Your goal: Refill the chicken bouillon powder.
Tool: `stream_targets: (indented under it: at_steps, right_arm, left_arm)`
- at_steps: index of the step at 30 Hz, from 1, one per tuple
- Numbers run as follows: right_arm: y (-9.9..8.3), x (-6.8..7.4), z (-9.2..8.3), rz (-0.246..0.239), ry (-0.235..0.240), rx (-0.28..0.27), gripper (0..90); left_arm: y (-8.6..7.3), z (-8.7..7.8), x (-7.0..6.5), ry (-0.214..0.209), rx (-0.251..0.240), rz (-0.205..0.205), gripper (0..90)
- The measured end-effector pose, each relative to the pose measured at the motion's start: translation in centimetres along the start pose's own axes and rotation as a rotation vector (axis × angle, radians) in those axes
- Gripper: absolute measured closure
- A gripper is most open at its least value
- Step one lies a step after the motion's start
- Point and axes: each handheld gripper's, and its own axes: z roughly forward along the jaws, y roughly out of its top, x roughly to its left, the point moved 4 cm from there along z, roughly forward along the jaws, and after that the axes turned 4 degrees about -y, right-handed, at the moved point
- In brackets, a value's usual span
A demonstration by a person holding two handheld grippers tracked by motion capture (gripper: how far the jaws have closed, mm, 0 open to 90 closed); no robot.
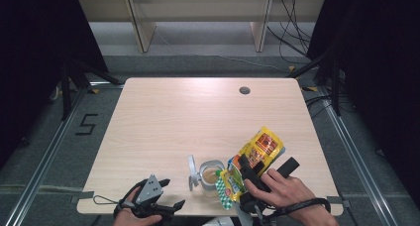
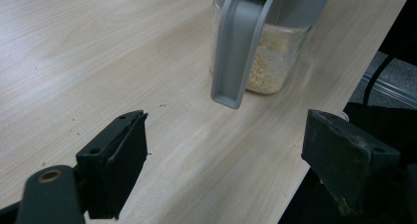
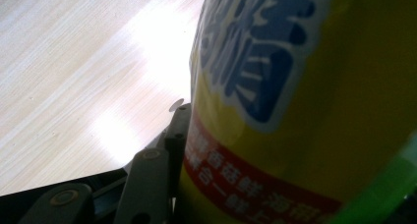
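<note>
We find the yellow pouch (image 1: 257,154), glossy and printed, tilted over the open jar (image 1: 212,176) near the table's (image 1: 198,117) near edge, clamped in the right gripper (image 1: 247,174). The right gripper view adds blue and red lettering (image 3: 255,62) pressed against one jaw. The left gripper view shows pale granules (image 2: 273,62) in the clear jar and its grey hinged lid (image 2: 236,47). The left gripper (image 1: 166,194), near left, stands open and empty.
</note>
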Motion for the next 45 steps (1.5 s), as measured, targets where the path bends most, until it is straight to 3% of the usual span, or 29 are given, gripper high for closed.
stream_targets:
  at_steps: [45]
  right_arm:
    - [-0.18,-0.03,-0.15,0.012,-0.006,-0.006,60.5]
  left_arm:
    - [0.03,-0.07,0.07,0.006,0.000,0.011,16.6]
